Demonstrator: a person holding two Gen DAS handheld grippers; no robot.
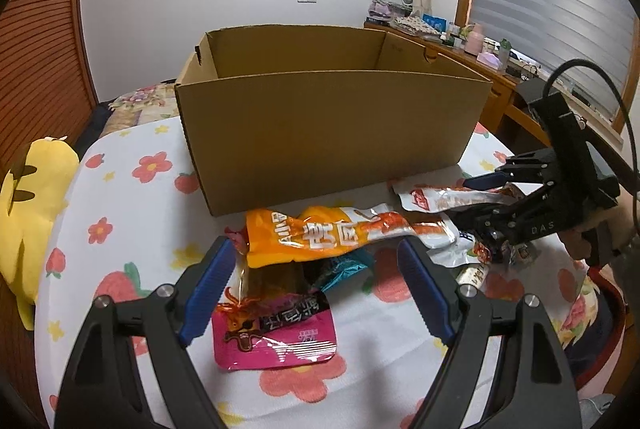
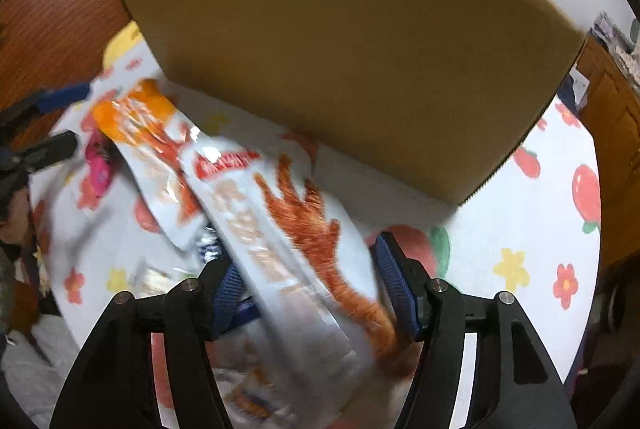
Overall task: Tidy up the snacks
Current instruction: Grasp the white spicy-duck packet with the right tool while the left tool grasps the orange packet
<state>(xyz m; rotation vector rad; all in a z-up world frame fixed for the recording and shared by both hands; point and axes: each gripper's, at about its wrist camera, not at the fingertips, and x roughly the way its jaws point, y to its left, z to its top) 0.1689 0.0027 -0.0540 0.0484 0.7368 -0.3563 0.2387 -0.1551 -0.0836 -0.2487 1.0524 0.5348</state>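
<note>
An open cardboard box (image 1: pixel 320 117) stands on the flowered cloth; it also fills the top of the right wrist view (image 2: pixel 360 49). Snack packets lie in front of it: an orange and white packet (image 1: pixel 320 235), a pink packet (image 1: pixel 276 337), a teal one (image 1: pixel 344 265). My left gripper (image 1: pixel 316 293) is open above the pink and orange packets. My right gripper (image 2: pixel 308 289) is open, its fingers on either side of a white packet with red chicken-foot print (image 2: pixel 288 229), also seen in the left wrist view (image 1: pixel 444 199). The right wrist view is blurred.
A yellow plush toy (image 1: pixel 32 205) lies at the left edge of the table. A cluttered wooden desk (image 1: pixel 480 57) stands behind on the right by a window with blinds. A wooden slatted door (image 1: pixel 40 29) is at the left.
</note>
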